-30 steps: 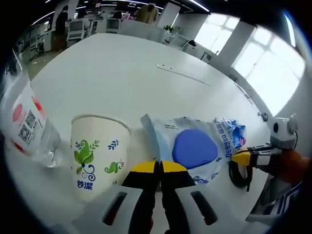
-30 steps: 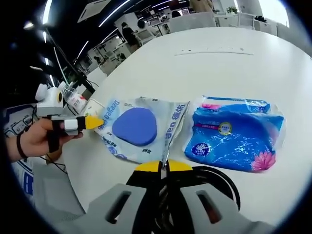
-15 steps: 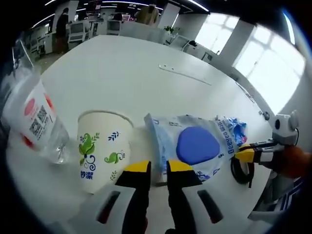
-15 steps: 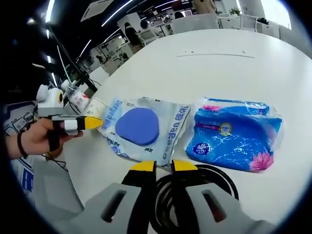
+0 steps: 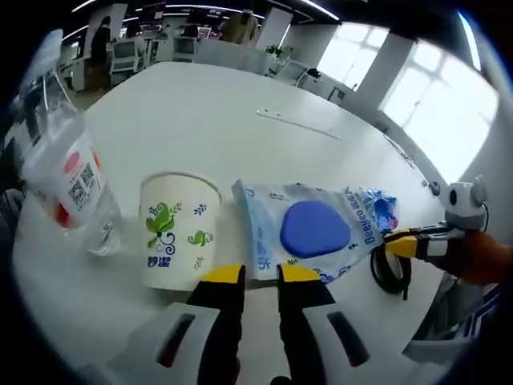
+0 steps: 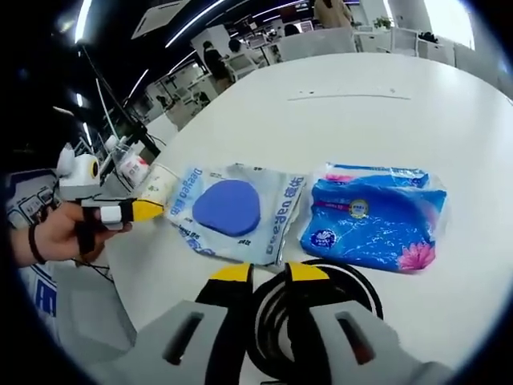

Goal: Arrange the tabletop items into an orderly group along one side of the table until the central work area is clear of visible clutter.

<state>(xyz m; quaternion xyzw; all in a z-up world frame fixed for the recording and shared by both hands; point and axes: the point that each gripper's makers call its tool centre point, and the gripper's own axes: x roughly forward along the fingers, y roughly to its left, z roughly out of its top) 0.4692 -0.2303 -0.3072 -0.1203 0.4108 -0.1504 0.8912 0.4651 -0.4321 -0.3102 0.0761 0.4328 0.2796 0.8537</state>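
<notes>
Along the table [image 5: 208,120] edge, both grippers (left [image 5: 260,274], right [image 6: 268,273]) hover parted.

My left tool [image 5: 260,274] has two black jaws with yellow caps at the tips, set on a pale grey moulded body with a dark oblong slot on each side. My right tool [image 6: 268,273] is built the same way (yellow tips, black jaws, grey shell). Seen side-on, each tool shows a black-and-white banded shaft behind its yellow tip. My left hand [image 6: 58,233] wears a dark band at the wrist.
</notes>
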